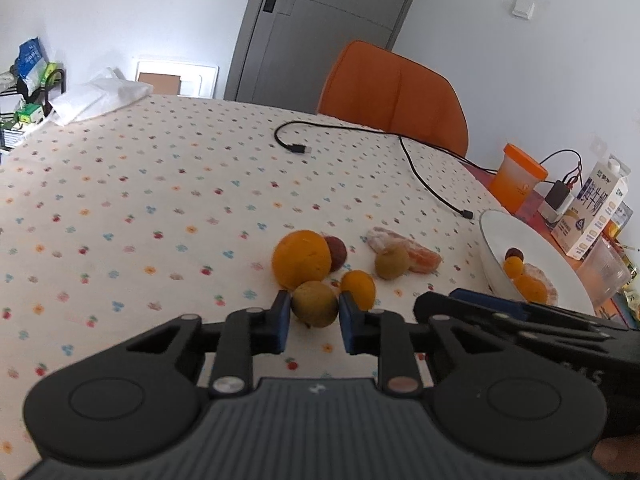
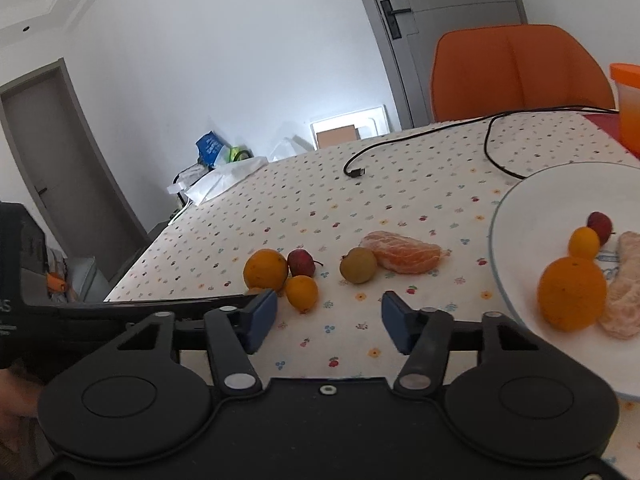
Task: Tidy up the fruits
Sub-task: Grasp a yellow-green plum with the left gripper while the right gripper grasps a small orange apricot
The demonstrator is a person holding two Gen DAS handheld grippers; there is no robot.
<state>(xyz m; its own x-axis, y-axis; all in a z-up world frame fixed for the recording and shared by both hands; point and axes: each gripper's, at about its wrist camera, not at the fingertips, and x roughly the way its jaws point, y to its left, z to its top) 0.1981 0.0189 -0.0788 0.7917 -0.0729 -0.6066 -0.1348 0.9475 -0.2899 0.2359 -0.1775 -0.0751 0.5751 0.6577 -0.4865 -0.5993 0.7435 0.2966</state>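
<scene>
My left gripper (image 1: 315,318) is shut on a round brown-green fruit (image 1: 314,304), its blue pads pressing both sides just above the dotted tablecloth. Behind it lie a big orange (image 1: 301,260), a dark red fruit (image 1: 336,252), a small orange (image 1: 358,288), a second brown-green fruit (image 1: 392,265) and a peeled citrus piece (image 1: 420,258). My right gripper (image 2: 329,320) stands open over bare cloth, the small orange (image 2: 301,292) just ahead of its left pad. The white plate (image 2: 520,208) on the right holds an orange (image 2: 572,298), a small orange, a red fruit and peeled pieces.
A black cable (image 1: 296,148) runs across the far half of the table. An orange chair (image 1: 396,92) stands behind it. An orange cup (image 1: 516,178), a milk carton (image 1: 600,208) and a clear cup (image 1: 604,276) crowd the right edge beyond the plate.
</scene>
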